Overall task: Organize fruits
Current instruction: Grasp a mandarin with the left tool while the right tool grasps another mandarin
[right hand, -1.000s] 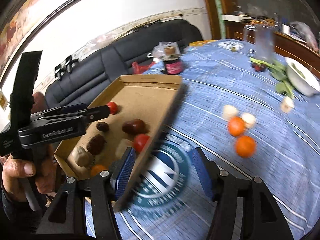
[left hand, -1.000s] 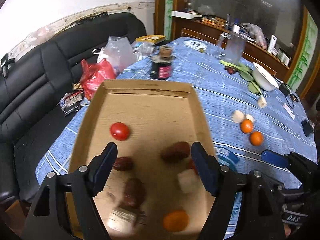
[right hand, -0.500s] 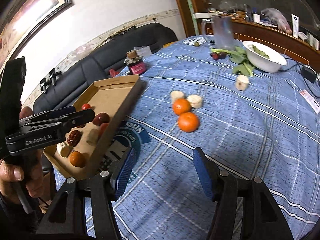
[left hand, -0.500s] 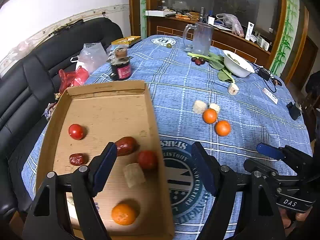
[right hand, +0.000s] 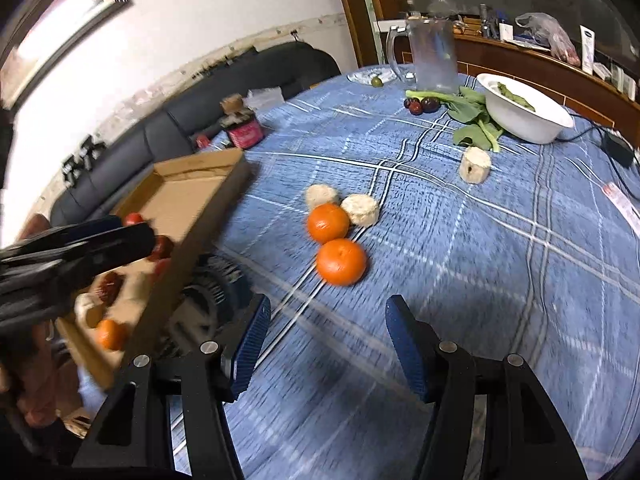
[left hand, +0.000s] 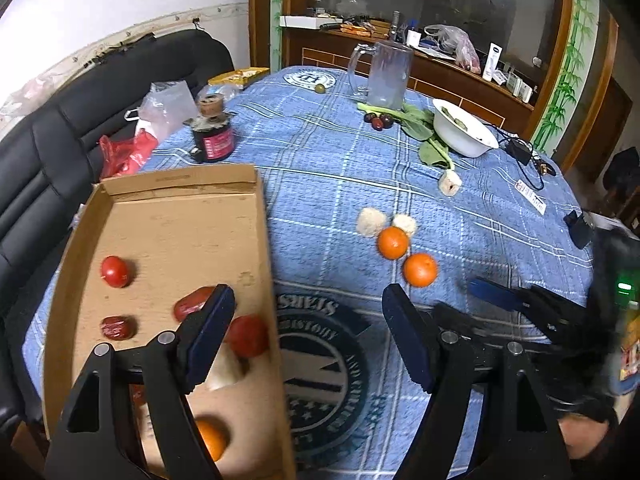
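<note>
A shallow cardboard box (left hand: 176,224) lies at the table's left edge and holds tomatoes (left hand: 115,271), red dates (left hand: 117,327), a pale chunk and an orange (left hand: 212,438). Two loose oranges (left hand: 420,269) (right hand: 341,261) rest on the blue cloth, with pale round pieces (right hand: 360,209) just behind them. My left gripper (left hand: 306,340) is open and empty, straddling the box's right wall. Empty too, my right gripper (right hand: 326,340) stands open just short of the nearer orange. It also shows at the right of the left wrist view (left hand: 504,300).
A glass jug (left hand: 386,74), leafy greens (left hand: 424,128), dark plums (left hand: 380,120) and a white bowl (left hand: 464,130) stand at the back. A dark jar (left hand: 212,136) sits behind the box. Cables and a black device (left hand: 580,228) lie far right. A black sofa (left hand: 48,140) borders the left.
Both grippers have swung right, away from the box and over the blue cloth. The right gripper has closed in on the two loose oranges. Neither gripper's jaws changed.
</note>
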